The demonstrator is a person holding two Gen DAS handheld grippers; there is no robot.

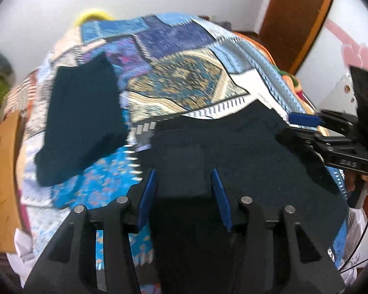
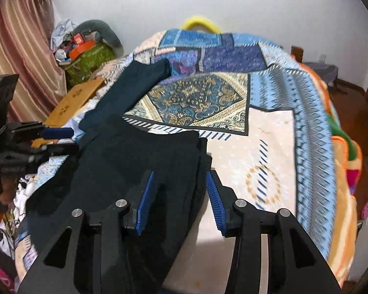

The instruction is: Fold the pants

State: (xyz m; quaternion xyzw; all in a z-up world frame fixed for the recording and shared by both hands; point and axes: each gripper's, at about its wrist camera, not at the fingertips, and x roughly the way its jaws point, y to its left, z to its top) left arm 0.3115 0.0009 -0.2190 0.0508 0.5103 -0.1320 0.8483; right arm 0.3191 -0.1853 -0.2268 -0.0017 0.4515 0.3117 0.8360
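A bed under a patchwork quilt [image 2: 269, 127], with dark pants [image 2: 139, 152] spread along its near-left part.

The pants run lengthwise from the near edge away toward the far left, one leg end lying apart up there. The left gripper [image 1: 184, 191] hovers over the near cloth, jaws partly open, nothing visibly pinched; the right gripper [image 2: 181, 196] straddles the pants' right-hand edge, also partly open. Both are about equally near. Motion blur and dark fabric hide the folds, and whether the pads touch cloth I cannot tell.
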